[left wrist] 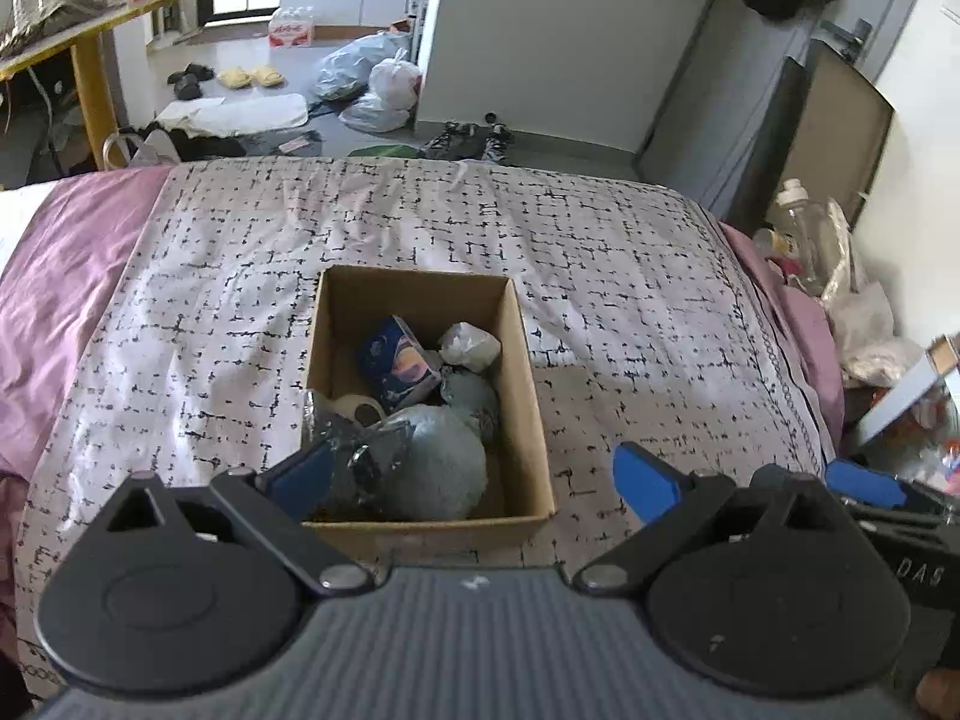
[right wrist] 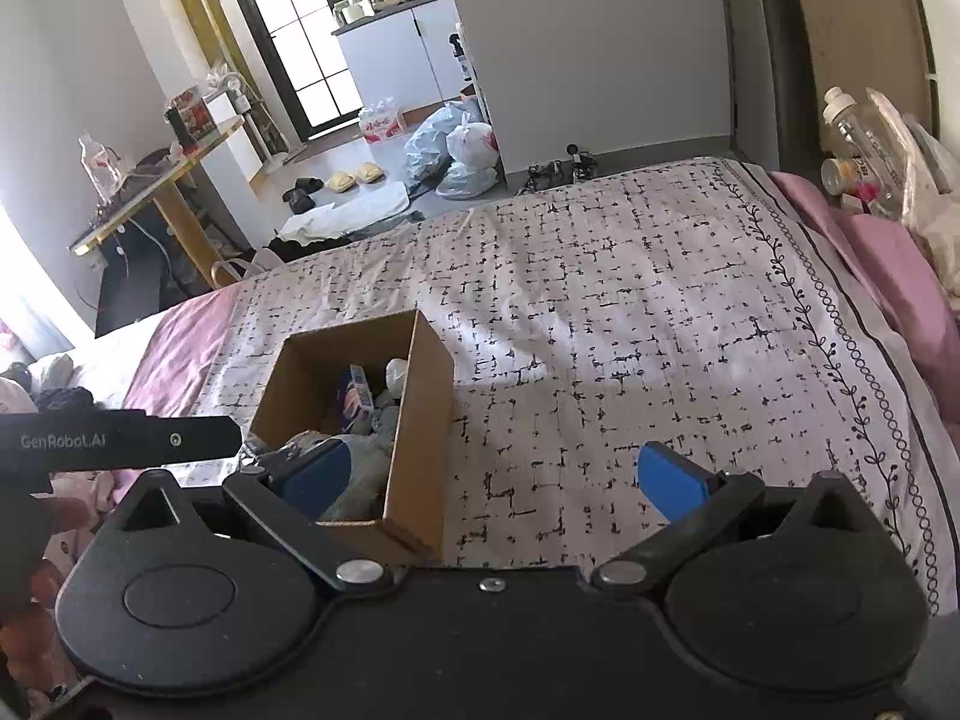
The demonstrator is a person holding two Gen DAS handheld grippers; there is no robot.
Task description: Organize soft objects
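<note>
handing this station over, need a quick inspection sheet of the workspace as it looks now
surface: bed with a black-and-white patterned cover, pink sheet at its edges.
job's things: open cardboard box on the cover, holding a blue printed packet, a white crumpled wad, a tape roll and grey wrapped bundles.
clutter: nothing loose seen on the cover beside the box.
grippers: left tongs open, empty, above the box's near end; right tongs open, empty, beside the box.
cables: thin cords hang by the yellow table.
surroundings: plastic bags and slippers on the floor; bottles by the bedside.
</note>
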